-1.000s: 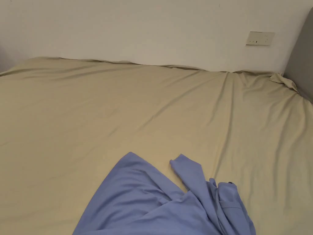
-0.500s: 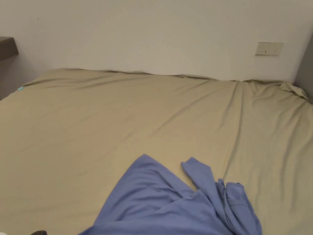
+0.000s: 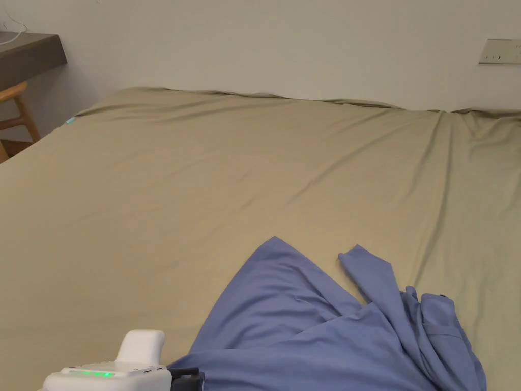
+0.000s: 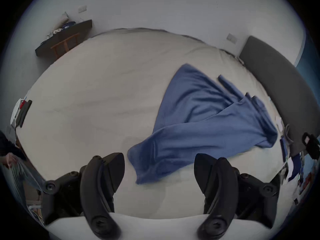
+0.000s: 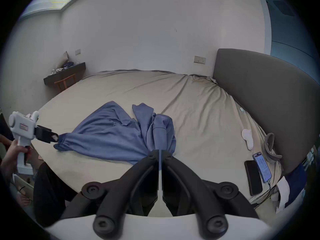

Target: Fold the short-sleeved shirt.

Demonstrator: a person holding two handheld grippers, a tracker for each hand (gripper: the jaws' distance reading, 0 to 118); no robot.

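Two tools are seen at the near edge of a bed (image 3: 152,203) covered with a tan sheet. A blue short-sleeved shirt (image 3: 305,326) lies crumpled on the near part of that sheet, its cloth bunched and twisted toward the right, with one sleeve (image 3: 369,270) pointing away toward the wall.

The left tool (image 4: 159,171) is seen in its own view with its jaws spread well apart, and a corner of the shirt (image 4: 199,127) lies on the sheet just beyond and between them; no cloth is pressed by either jaw there. In the right gripper view this same tool (image 5: 52,137) is held by a hand (image 5: 10,155) at the left, its dark front end right at the shirt's left corner. Whether the front end touches the cloth cannot be told. In the head view its white body (image 3: 117,374) shows at the bottom edge, beside the shirt's near hem.

The right tool (image 5: 160,154) has its jaws drawn together, and a thin fold of the shirt (image 5: 107,134) is pinched between them at the gathered right end, where the cloth rises off the sheet.

A grey headboard (image 5: 259,96) stands along the right side of the bed. Two phones (image 5: 258,172) lie on the sheet near it. A dark shelf (image 3: 30,56) is fixed to the wall at the far left, with a wooden chair (image 3: 18,114) below it.
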